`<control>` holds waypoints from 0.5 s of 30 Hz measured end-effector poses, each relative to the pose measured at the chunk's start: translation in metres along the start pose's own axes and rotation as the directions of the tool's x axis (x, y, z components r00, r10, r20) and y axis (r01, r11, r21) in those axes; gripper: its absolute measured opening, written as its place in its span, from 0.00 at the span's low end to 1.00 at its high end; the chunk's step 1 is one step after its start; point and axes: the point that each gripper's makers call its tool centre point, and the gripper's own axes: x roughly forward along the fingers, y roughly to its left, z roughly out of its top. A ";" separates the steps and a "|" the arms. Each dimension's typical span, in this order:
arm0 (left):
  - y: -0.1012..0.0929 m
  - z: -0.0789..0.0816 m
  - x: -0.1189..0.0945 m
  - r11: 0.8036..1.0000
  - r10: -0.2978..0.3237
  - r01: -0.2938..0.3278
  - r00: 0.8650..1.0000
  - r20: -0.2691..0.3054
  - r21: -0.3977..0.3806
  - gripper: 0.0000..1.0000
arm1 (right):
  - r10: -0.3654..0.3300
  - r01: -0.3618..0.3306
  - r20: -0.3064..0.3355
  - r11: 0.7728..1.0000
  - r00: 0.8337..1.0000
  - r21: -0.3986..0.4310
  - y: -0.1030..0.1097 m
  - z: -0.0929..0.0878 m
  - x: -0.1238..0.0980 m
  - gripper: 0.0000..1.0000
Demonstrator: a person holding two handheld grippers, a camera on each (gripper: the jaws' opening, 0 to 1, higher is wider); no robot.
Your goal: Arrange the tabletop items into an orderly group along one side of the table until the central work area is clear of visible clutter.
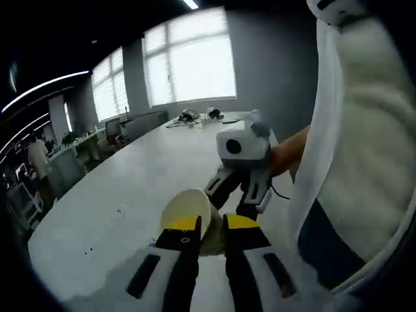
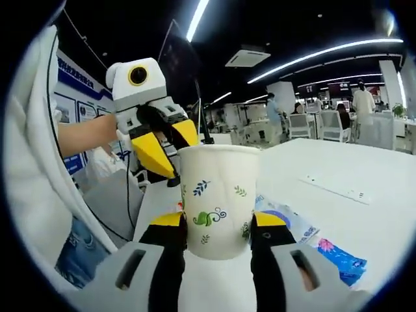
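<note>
White office surface (image 2: 364, 169): leaf-printed paper cup (image 2: 217, 200), centre frame, clamped upright in right gripper (image 2: 217, 227) jaws, apparently for relocation; left gripper (image 2: 162, 146), upper left, jaws released beside its rim; printed wrappers (image 2: 305, 237) behind.

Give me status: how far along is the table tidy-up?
Done: nothing visibly grouped yet. In hand: the right tool is shut on the paper cup, with the left tool open beside its rim. Left: placing the cup, then the printed packets lying on the white table behind it.
</note>
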 end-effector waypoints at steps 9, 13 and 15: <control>-0.002 -0.012 -0.002 0.999 0.005 -0.001 0.997 -0.081 0.051 0.00 | -0.028 0.028 -0.021 1.000 0.999 0.003 -0.006 -0.006 0.001 0.39; 0.010 -0.015 -0.009 0.998 0.048 -0.044 0.994 -0.093 0.053 0.00 | -0.046 0.047 -0.028 0.999 0.999 0.017 -0.010 -0.010 -0.003 0.41; 0.016 -0.018 -0.015 0.998 0.056 -0.052 0.993 -0.100 0.038 0.00 | -0.054 0.055 -0.034 0.998 0.998 0.031 -0.012 -0.015 -0.005 0.41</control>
